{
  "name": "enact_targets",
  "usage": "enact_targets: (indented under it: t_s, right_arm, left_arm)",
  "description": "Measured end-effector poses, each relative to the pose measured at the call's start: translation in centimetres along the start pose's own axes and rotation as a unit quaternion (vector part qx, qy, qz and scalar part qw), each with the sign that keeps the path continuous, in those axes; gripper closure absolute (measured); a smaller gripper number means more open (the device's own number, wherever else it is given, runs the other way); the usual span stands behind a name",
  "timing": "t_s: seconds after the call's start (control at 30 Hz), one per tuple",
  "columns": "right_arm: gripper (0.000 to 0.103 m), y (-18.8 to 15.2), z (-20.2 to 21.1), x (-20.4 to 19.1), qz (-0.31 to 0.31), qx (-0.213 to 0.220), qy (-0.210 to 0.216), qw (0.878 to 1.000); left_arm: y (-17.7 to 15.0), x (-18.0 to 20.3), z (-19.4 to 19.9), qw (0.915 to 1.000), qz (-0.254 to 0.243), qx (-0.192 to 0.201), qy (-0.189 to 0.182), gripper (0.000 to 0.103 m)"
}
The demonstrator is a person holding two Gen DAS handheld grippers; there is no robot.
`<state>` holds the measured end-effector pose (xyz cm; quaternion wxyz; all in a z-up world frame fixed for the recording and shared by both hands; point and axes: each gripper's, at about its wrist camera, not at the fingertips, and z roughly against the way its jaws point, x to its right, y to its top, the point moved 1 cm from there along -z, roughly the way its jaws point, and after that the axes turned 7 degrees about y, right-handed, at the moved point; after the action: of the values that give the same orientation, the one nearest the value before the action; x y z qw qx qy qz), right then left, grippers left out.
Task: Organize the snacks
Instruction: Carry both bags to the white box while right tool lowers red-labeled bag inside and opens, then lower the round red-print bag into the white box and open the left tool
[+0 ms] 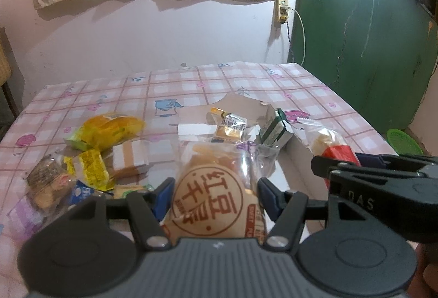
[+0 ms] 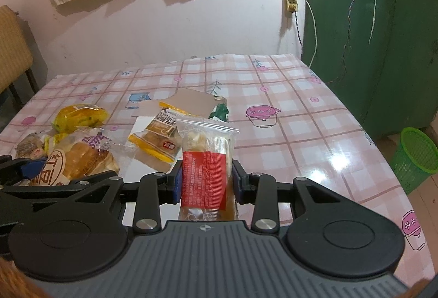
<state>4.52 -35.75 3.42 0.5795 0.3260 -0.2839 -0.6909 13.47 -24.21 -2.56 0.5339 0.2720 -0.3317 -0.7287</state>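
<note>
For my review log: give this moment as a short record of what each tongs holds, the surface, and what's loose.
left tongs: shut on round-stamp bread packet
right tongs: shut on red-label snack packet
surface: pink checked tablecloth
loose: yellow bun packet, flattened cardboard box
floor: green basket

Pink-and-white checked table (image 2: 287, 133); red-labelled clear packet (image 2: 206, 174); yellow-wrapped bun (image 1: 109, 128); green basket (image 2: 416, 155); what appears a green door (image 1: 356, 38).

Red "红豆" stamp on the bread packet (image 1: 216, 205); "DAS" on the right gripper (image 1: 323, 161).
</note>
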Motion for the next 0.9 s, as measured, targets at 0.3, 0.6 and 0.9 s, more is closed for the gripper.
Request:
enact_targets:
  t_s: [0.3,0.6,0.9]
  right_arm:
    - [0.036,0.0,-0.1,1.0,-0.005,0.007,-0.011,1.0]
    - [0.024,0.0,2.6,0.2,-0.003,0.033,-0.005,0.999]
    - [0.021,-0.6,4.4,-2.0,0.002,0.037,0.018,0.999]
  left_arm:
    - [0.2,-0.3,-0.3,0.9996,0.015,0.004,-0.026,0.034]
    - [0.5,-2.1,2.0,0.9997,0.02,0.015,0.003,0.03]
    - [-0.6,-6.4,4.9,0.998,0.033,0.019,0.05,0.029]
